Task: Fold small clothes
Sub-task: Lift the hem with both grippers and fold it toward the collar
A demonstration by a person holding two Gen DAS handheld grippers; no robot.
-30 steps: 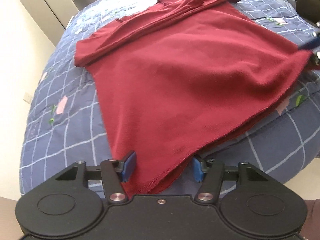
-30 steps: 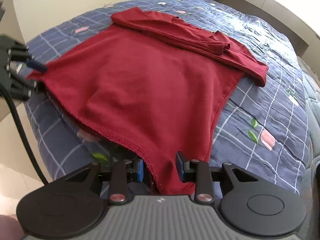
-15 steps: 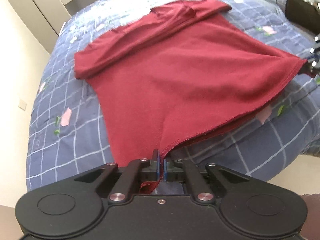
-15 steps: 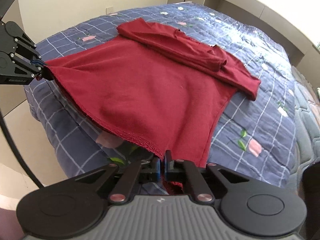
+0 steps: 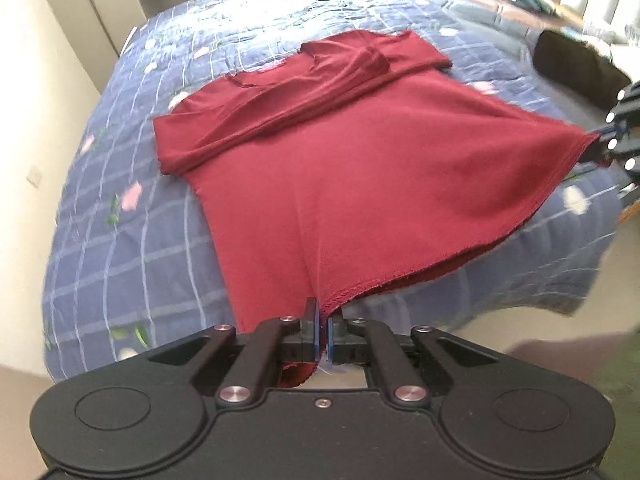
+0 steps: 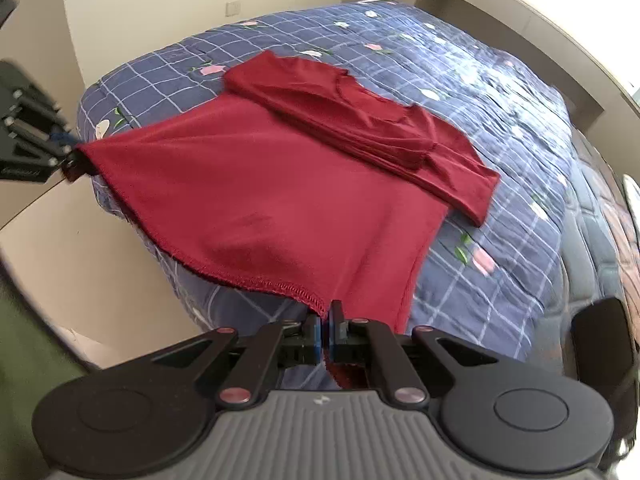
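Observation:
A dark red long-sleeved shirt (image 5: 360, 168) lies on a blue checked bed, its sleeves folded across the chest near the collar. My left gripper (image 5: 323, 332) is shut on the shirt's bottom hem at one corner. My right gripper (image 6: 325, 332) is shut on the other hem corner of the shirt (image 6: 280, 200). Both corners are lifted off the bed and the hem hangs stretched between them. The right gripper shows at the right edge of the left wrist view (image 5: 600, 142); the left gripper shows at the left edge of the right wrist view (image 6: 70, 158).
The blue quilt (image 5: 120, 248) with white grid lines and flowers covers the bed, whose edge drops off below the hem. A cream wall (image 6: 180, 0) and a headboard ledge (image 6: 520, 12) stand behind. A dark object (image 5: 576, 68) lies at the bed's far right.
Both grippers closed on the hem corners, which earlier lay between open fingers. They then rose and drew back, lifting the hem off the bed.

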